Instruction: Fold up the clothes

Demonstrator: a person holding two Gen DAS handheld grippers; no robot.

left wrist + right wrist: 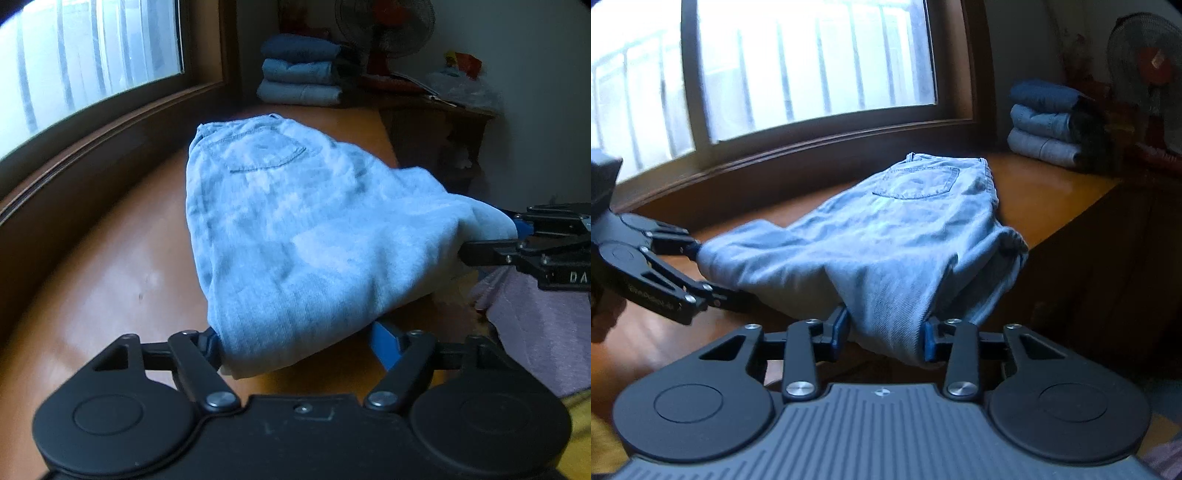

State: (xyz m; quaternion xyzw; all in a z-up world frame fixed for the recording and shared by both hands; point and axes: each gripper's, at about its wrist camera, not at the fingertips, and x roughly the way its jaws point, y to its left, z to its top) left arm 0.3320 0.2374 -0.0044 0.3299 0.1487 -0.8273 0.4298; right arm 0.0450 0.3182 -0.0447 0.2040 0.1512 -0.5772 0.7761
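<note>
Both grippers, left gripper (295, 343) and right gripper (884, 328), seemingly pinch the jeans' (295, 229) near end, fingers closed on denim; lift evenly, carrying it toward the waistband beside the window (88, 62).

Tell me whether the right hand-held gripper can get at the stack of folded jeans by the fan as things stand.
Probably not yet. The right hand-held gripper is closed on the light jeans, which lie across the table between it and the stack. It would have to let go first.
</note>
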